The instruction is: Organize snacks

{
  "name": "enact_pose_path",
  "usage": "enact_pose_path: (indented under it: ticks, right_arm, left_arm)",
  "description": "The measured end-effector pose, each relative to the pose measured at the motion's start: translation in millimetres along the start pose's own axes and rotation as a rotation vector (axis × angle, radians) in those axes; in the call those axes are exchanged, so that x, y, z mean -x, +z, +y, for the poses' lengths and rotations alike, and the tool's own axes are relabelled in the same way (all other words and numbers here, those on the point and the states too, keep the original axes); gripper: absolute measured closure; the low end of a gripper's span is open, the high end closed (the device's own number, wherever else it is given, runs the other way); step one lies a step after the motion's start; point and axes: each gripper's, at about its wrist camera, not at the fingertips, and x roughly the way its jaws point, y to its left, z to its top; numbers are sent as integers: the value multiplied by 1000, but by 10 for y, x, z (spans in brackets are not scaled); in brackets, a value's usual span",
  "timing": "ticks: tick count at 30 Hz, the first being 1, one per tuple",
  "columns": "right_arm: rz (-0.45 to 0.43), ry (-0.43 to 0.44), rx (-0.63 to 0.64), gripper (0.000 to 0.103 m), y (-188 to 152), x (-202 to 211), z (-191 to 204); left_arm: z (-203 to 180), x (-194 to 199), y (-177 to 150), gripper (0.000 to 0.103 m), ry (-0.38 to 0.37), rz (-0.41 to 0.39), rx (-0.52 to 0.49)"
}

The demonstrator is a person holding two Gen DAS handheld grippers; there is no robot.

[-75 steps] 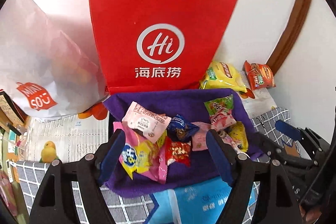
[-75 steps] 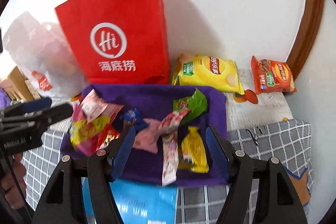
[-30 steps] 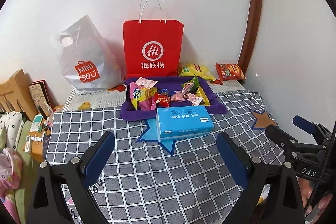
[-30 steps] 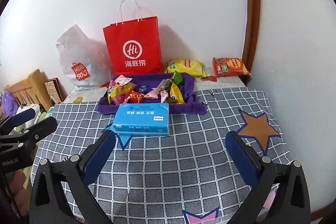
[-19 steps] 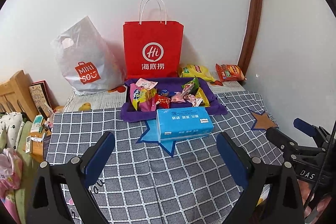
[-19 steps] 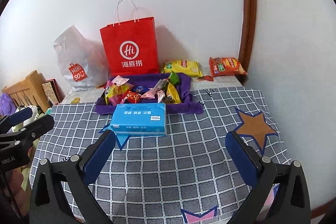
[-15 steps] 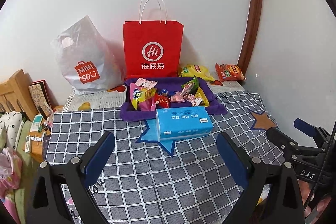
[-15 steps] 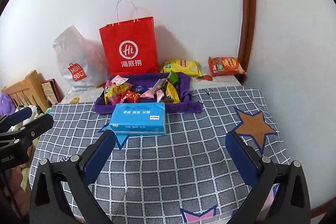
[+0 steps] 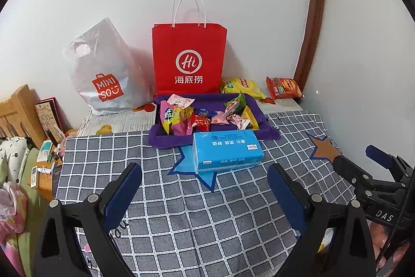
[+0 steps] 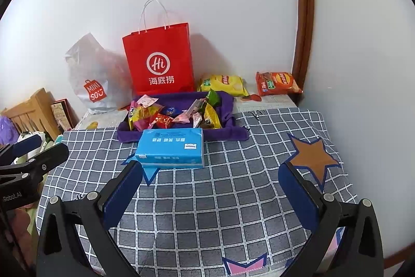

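Left gripper hangs wide apart and empty over the checked tablecloth. Ahead, small wrapped snacks fill the purple tray, behind a blue tissue pack. 2 chip bags lie right of the red paper bag. Right gripper also gapes empty.

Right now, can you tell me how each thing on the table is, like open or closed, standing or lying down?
Left hand-held gripper: open, empty.
Right hand-held gripper: open, empty.
Red paper bag: upright against the wall.
White plastic bag: slumped, leaning.
Purple tray: full of snack packets.
Blue tissue pack: lying flat.
Yellow chip bag: lying down, sealed.
Orange chip bag: lying down, sealed.
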Motion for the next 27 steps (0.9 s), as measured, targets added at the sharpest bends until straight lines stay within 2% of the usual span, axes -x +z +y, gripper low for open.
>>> enact_pose_path:
  ticks: [27]
  right_arm:
    - [-10, 5, -5, 0, 6, 44, -29]
  left_arm:
    - [-19, 2, -5, 5, -4, 0, 0]
